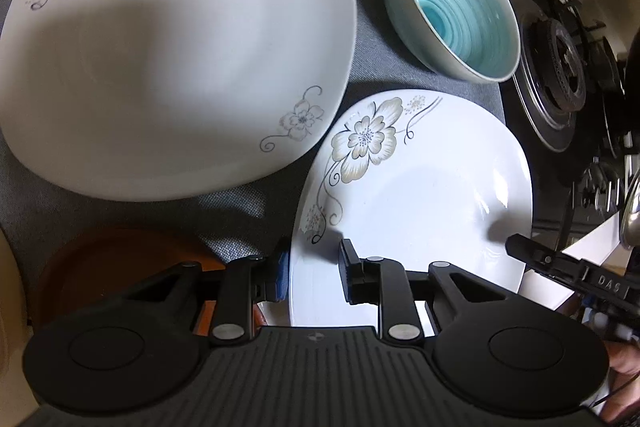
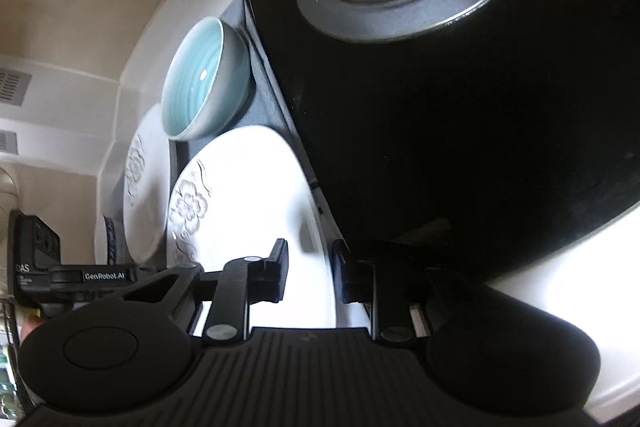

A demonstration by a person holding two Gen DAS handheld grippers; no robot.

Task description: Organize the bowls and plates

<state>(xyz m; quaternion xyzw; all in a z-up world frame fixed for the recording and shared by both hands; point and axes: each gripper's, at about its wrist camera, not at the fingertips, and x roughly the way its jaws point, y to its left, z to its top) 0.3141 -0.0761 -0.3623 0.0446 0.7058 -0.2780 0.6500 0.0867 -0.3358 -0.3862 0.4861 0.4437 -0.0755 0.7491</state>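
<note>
A small white flowered plate [image 1: 416, 203] lies on a grey mat [image 1: 240, 211]. My left gripper [image 1: 312, 273] straddles its near left rim, one finger on each side, with a gap still showing. My right gripper [image 2: 310, 273] straddles the same plate's [image 2: 248, 203] right rim, also with a gap. It shows in the left wrist view too, at the plate's right edge [image 1: 520, 247]. A large white flowered plate [image 1: 172, 47] lies at the upper left. A bowl with a turquoise inside [image 1: 452, 7] stands behind the small plate.
A black gas hob with a metal burner [image 1: 560, 67] borders the mat on the right, close to the small plate and bowl. An orange-brown dish [image 1: 120, 267] lies at the near left, partly under my left gripper. A pale wall runs behind the counter.
</note>
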